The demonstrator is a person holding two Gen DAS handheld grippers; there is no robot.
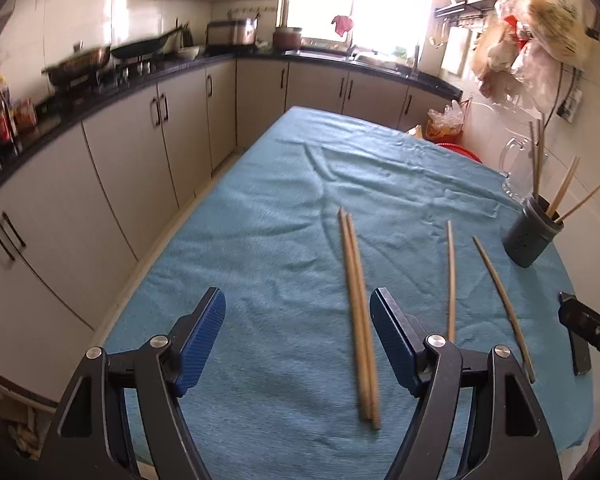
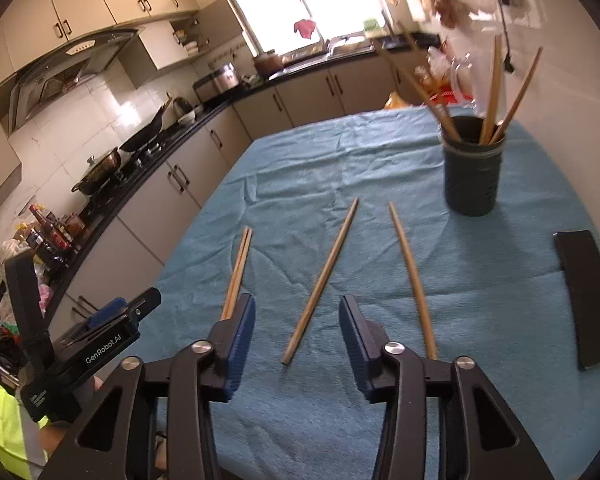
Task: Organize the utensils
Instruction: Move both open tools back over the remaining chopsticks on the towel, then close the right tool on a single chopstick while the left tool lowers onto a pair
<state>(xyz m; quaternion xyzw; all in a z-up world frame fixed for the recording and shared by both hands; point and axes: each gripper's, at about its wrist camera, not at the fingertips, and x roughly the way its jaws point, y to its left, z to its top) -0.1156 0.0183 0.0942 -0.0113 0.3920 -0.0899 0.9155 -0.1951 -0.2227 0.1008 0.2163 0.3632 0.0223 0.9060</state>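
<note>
Several wooden chopsticks lie on the blue tablecloth. A pair of chopsticks lies side by side, seen also in the right wrist view. Two single chopsticks lie to its right, also in the right wrist view. A dark holder cup stands at the right with several chopsticks upright in it. My left gripper is open and empty above the cloth, left of the pair. My right gripper is open and empty, over the near end of a single chopstick.
A black flat object lies on the cloth at the right. A glass mug stands behind the cup. Kitchen cabinets and a counter with pans run along the left. The left gripper's body shows at the right view's left.
</note>
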